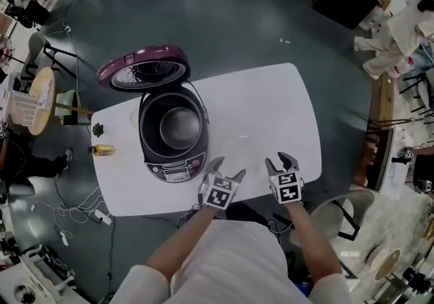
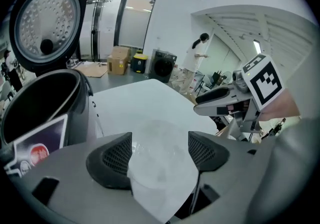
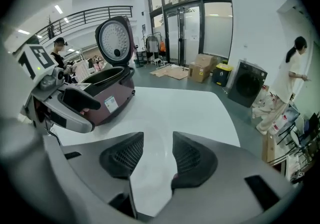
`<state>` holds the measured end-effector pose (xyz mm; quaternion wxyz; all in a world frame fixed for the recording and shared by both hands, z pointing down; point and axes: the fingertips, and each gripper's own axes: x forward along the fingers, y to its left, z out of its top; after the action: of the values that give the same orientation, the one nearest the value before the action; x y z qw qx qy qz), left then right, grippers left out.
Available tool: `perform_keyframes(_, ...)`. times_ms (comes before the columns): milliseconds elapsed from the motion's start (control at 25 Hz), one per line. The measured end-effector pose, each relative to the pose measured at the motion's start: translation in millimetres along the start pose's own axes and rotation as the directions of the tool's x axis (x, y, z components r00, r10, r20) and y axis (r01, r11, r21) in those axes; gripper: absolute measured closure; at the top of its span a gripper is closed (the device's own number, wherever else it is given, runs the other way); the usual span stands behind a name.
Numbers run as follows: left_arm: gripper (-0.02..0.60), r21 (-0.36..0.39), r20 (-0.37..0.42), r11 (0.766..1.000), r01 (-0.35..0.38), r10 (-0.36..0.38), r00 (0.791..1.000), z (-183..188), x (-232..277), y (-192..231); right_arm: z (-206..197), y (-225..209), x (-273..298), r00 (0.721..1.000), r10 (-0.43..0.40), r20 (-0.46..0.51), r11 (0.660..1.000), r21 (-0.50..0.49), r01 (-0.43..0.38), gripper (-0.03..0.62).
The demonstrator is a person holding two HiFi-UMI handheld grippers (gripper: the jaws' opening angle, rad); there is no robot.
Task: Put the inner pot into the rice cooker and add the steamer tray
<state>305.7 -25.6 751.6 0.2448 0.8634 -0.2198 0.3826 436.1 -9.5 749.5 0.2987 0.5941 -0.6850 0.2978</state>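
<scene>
inner pot seated in rice cooker; steamer tray yet to add, lying just ahead of left gripper and right gripper, both unclenched, empty.

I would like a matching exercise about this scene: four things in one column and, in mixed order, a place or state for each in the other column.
Things:
1. lid
2. inner pot
3. yellow object
4. right gripper

Places or states:
a. inside the rice cooker
b. jaws apart, nothing held
c. raised open
d. near the left edge of the table

Pairs: 1-c, 2-a, 3-d, 4-b
</scene>
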Motion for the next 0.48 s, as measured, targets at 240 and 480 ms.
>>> perform_keyframes(240, 0.219, -0.073, -0.065, 0.996, -0.052, 0.047, 0.997, -39, 25, 14, -28, 4, 27, 0.997, 0.038, -0.068, 0.999, -0.031, -0.040, 0.398)
perform_keyframes(480, 0.221, -0.123, -0.132, 0.985, -0.119, 0.103, 0.986, -75, 49, 27, -54, 5, 52, 0.989, 0.058, -0.134, 0.997, -0.045, -0.064, 0.398)
